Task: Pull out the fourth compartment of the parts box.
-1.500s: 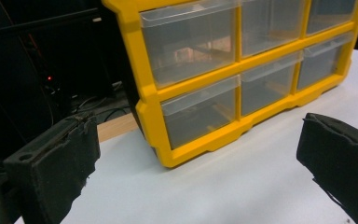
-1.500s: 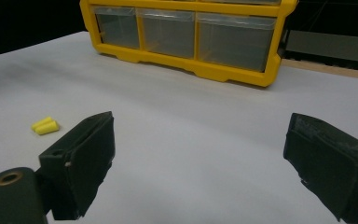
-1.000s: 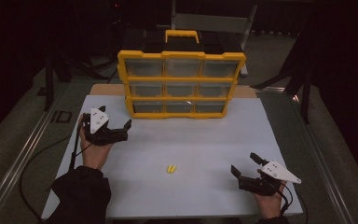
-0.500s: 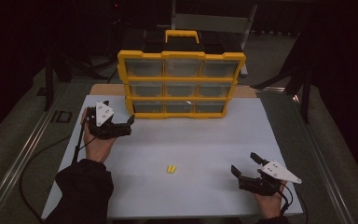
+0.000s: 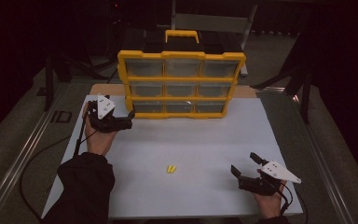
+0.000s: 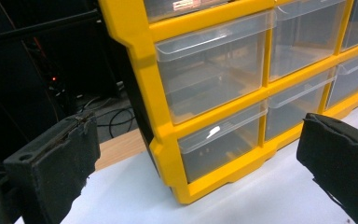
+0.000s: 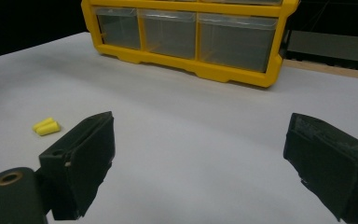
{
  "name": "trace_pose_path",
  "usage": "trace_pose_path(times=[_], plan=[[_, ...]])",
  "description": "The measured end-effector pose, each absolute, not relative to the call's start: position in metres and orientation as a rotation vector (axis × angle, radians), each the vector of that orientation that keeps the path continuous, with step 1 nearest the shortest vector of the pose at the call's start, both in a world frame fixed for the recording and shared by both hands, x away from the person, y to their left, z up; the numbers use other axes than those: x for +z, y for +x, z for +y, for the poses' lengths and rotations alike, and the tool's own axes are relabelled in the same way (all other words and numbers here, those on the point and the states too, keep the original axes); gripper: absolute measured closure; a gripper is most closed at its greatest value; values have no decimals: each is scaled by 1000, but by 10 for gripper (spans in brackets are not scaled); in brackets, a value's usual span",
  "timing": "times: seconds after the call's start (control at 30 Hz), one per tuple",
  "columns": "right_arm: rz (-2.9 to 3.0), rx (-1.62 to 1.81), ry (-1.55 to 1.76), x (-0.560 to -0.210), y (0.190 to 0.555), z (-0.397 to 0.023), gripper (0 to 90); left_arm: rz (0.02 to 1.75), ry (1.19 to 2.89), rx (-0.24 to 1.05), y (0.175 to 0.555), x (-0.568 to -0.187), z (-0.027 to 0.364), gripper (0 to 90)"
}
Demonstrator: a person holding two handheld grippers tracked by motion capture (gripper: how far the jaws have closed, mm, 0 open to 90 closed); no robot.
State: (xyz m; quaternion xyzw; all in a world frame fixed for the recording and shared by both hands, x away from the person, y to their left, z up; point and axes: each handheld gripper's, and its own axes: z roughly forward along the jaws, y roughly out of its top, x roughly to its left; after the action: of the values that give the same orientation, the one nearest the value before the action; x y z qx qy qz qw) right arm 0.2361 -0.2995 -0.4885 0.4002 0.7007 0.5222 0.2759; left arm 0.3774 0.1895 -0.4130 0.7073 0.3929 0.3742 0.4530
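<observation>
The yellow drawer organizer stands upright at the far edge of the white table, all clear drawers closed. The left gripper hovers just beside its bottom-left drawer, jaws spread wide and empty. To open that drawer cleanly, align the jaws level with its top lip, close on the lip only, then pull straight outward. The right gripper rests near the table's near-right edge, jaws wide apart, holding nothing. Two yellow earplugs lie mid-table, well apart from both grippers.
</observation>
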Motion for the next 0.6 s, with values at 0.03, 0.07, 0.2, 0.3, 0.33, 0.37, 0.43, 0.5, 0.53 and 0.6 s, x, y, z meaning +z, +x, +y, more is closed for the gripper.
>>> trace_pose_path(times=[0.03, 0.07, 0.2, 0.3, 0.33, 0.37, 0.43, 0.5, 0.53, 0.6], plan=[[1883, 1403, 1075, -488, 236, -300, 88, 969, 1753, 927, 379, -413, 188, 2], [1882, 1406, 1076, -488, 236, -300, 88, 966, 1766, 934, 381, -412, 187, 2], [1882, 1407, 1075, -488, 236, -300, 88, 939, 1787, 940, 387, -410, 183, 2], [1883, 1408, 1075, -488, 236, -300, 88, 934, 1807, 951, 392, -408, 182, 2], [1883, 1407, 1074, -488, 236, -300, 88, 936, 1807, 950, 393, -407, 181, 2], [1883, 1407, 1075, -488, 236, -300, 88, 938, 1810, 952, 395, -407, 181, 2], [1883, 1406, 1074, -488, 236, -300, 88, 942, 1817, 957, 398, -406, 181, 2], [1884, 1406, 1073, -488, 236, -300, 88, 945, 1824, 958, 401, -405, 180, 2], [1884, 1406, 1073, -488, 236, -300, 88, 947, 1827, 957, 402, -405, 180, 2], [1885, 1404, 1073, -488, 236, -300, 88, 954, 1827, 960, 405, -404, 179, 2]])
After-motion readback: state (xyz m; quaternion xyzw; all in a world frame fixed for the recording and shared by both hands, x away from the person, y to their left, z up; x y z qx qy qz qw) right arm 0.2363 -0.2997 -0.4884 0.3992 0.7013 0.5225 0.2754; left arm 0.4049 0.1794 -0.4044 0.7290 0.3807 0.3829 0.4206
